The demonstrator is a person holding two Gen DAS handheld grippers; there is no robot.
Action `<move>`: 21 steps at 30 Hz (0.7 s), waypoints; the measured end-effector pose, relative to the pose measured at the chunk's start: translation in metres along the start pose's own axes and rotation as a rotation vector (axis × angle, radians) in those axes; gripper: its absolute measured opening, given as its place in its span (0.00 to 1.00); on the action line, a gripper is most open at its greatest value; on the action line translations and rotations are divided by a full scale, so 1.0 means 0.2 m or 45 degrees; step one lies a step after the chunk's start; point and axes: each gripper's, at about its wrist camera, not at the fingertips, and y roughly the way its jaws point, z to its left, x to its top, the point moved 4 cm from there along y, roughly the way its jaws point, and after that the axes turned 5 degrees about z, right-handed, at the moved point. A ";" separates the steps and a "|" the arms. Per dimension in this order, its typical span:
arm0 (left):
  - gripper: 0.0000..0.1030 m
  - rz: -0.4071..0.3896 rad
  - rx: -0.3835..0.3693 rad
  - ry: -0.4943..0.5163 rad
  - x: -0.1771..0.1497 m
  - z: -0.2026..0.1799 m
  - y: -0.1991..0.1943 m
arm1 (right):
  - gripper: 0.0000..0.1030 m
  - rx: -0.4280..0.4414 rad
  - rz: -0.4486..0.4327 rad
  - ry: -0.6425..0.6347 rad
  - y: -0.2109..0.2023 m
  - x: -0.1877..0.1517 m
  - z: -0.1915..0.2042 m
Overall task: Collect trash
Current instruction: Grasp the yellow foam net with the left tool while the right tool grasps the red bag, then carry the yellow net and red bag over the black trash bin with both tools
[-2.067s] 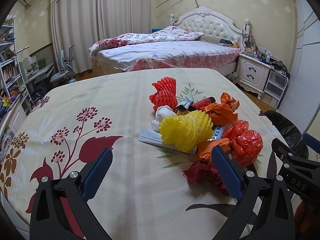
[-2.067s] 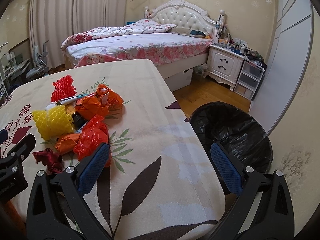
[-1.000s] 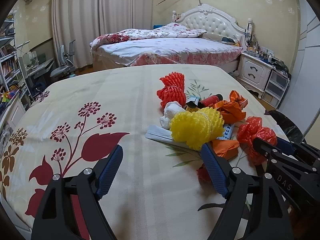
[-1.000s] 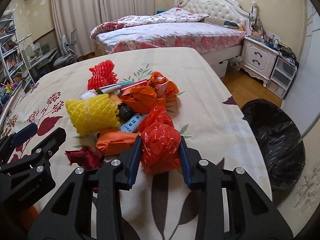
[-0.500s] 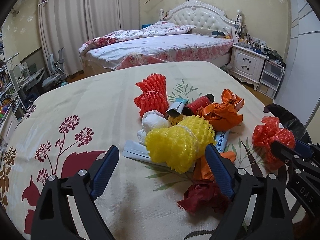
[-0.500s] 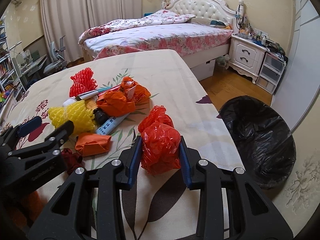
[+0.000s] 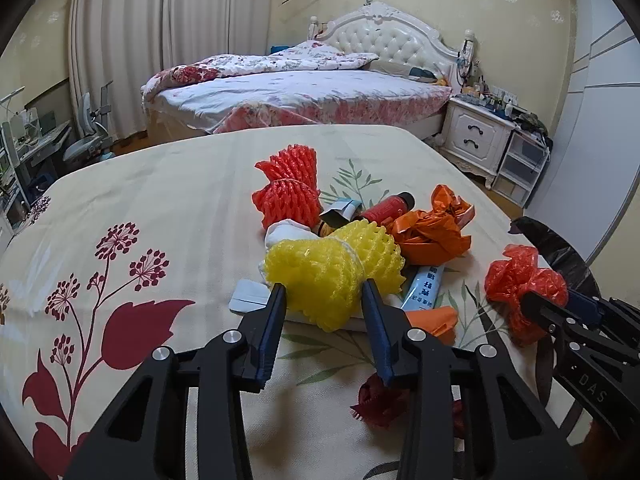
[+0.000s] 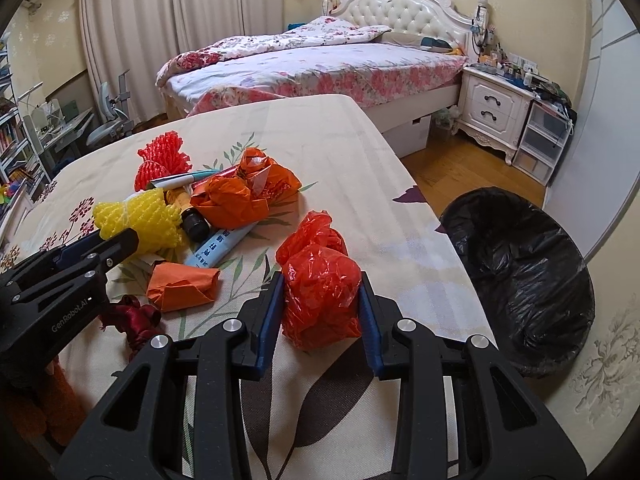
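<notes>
1. A left gripper (image 7: 323, 294) with black arms and blue-padded fingers (image 7: 273, 320) rises from the bottom of the left wrist frame, its jaws closing around a yellow foam fruit net (image 7: 332, 266) at frame centre, both pads at the net's flanks.
2. In the right wrist frame, the right gripper (image 8: 322, 292) sits at lower centre, its fingers clenched on a crumpled red plastic bag (image 8: 320, 284); the same gripper and bag show at the right edge of the left wrist frame.
3. The trash pile lies on a cream, flower-printed surface (image 7: 168, 200): a red foam fruit net (image 7: 288, 190) at upper centre of the left wrist frame, a crumpled orange plastic bag (image 7: 430, 230) to its right, and a red cylindrical bottle with a black cap (image 7: 386, 208) between them.
4. A pale blue tube with printed lettering (image 7: 426, 286) lies just right of the yellow net, with a folded orange wrapper (image 7: 434, 318) below it and a dark red scrap of fabric (image 7: 380, 400) near the bottom of the frame, partly hidden by the right-hand finger.
5. A bin lined with a black plastic bag (image 8: 520, 264) stands on the wooden floor at the right of the right wrist frame, beside the surface's edge.
6. A bed with a white tufted headboard (image 8: 400, 0) and a white nightstand (image 8: 494, 110) fill the background at upper right.
</notes>
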 end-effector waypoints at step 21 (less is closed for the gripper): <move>0.37 -0.108 0.011 0.056 0.05 -0.17 -0.17 | 0.33 -0.095 -0.099 0.051 -0.14 0.03 -0.13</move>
